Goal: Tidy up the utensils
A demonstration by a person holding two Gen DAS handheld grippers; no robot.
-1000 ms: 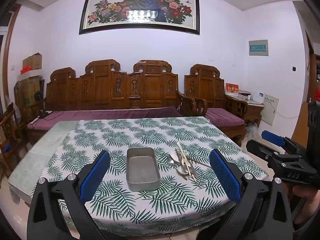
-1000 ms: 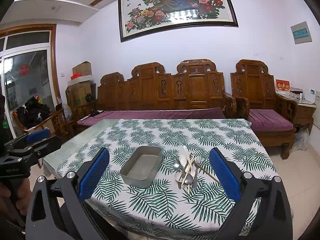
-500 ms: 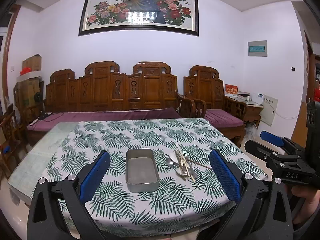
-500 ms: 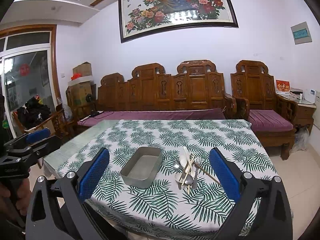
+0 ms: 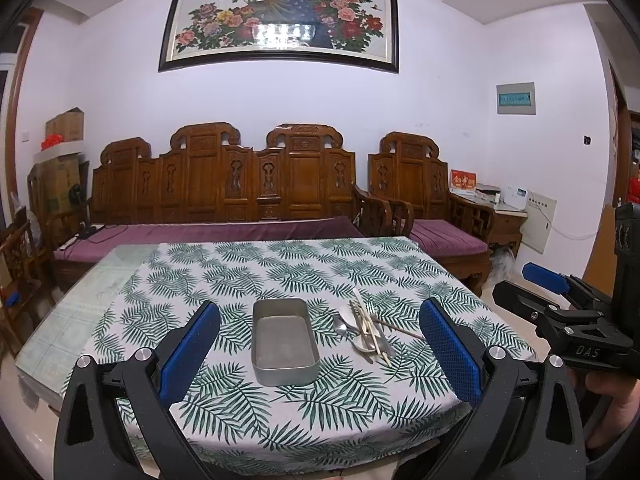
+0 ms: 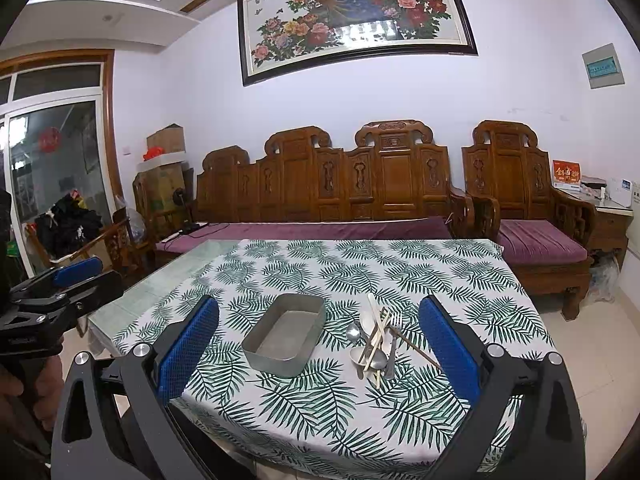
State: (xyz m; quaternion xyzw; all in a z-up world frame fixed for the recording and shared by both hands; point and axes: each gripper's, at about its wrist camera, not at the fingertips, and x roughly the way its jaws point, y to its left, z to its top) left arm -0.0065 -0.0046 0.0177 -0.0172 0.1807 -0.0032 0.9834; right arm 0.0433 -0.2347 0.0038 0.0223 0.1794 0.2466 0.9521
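Note:
An empty grey metal tray (image 5: 284,340) (image 6: 286,340) sits on the leaf-print tablecloth (image 5: 280,272) (image 6: 360,272). Just right of it lies a loose pile of utensils (image 5: 366,326) (image 6: 376,340): spoons, a fork and chopsticks, crossed over each other. My left gripper (image 5: 320,348) is open, held back from the table's near edge with nothing between its blue pads. My right gripper (image 6: 320,348) is open too and also empty, short of the near edge. Each gripper shows at the side of the other's view: the right gripper (image 5: 560,300) and the left gripper (image 6: 60,288).
A carved wooden sofa (image 5: 224,192) with purple cushions runs behind the table, with a matching armchair (image 5: 432,200) at the right. A side table (image 5: 500,208) with small items stands at the far right. Cardboard boxes (image 6: 164,168) are stacked at the far left.
Both views sit slightly higher and a touch farther from the table than a second ago. The tray and utensils lie as before. Both grippers stay open.

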